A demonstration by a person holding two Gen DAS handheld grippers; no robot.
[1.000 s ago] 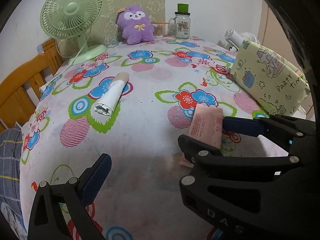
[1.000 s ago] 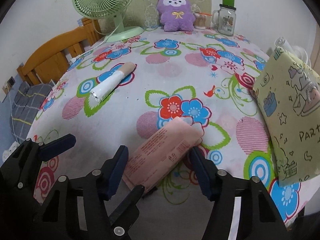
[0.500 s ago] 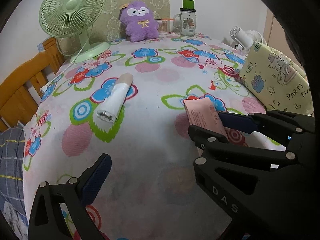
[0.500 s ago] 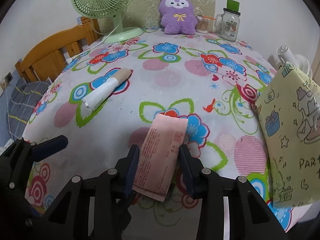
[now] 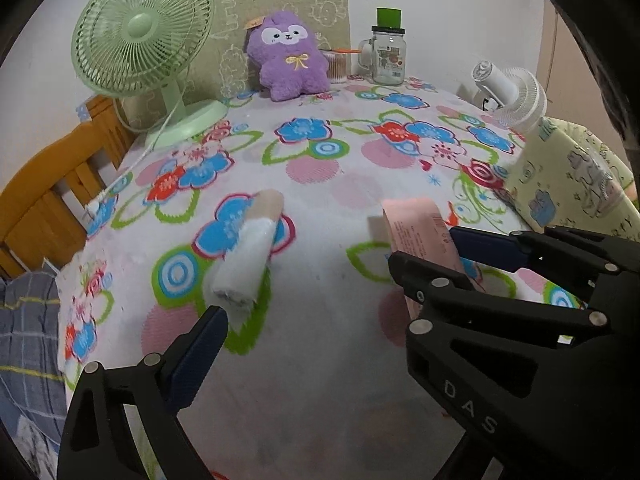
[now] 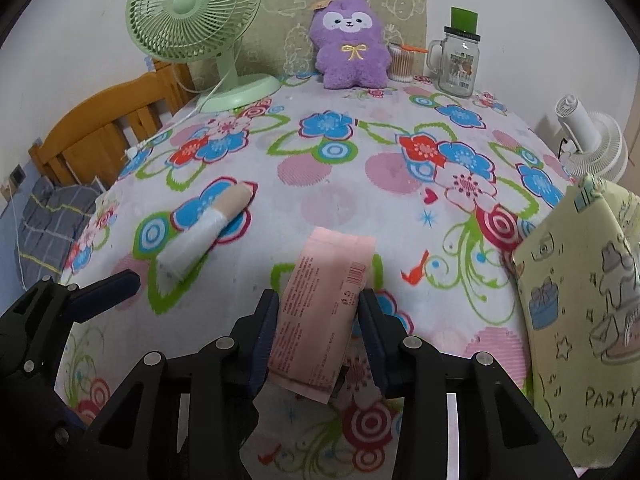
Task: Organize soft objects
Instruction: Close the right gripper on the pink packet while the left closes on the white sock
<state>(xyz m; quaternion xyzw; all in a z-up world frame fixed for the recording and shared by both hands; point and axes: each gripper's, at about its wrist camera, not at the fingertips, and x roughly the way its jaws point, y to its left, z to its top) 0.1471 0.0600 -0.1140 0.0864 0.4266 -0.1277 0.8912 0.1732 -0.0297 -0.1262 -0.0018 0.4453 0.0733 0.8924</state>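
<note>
I am clamping my right gripper [image 6: 316, 316] on the pink packet [image 6: 324, 300], pinching its long edges so it is lifting flat off the bench [image 6: 360, 184], probably bound for the yellow pouch [image 6: 580, 300] at the right. My left gripper [image 5: 304, 292] is hanging spread and empty, near the white roll [image 5: 248, 264] lying left of centre, ready for it. I am counting one packet, one roll, one purple plush [image 6: 350, 44] at the far edge, one pouch and, as far as the warped view shows, two fans.
</note>
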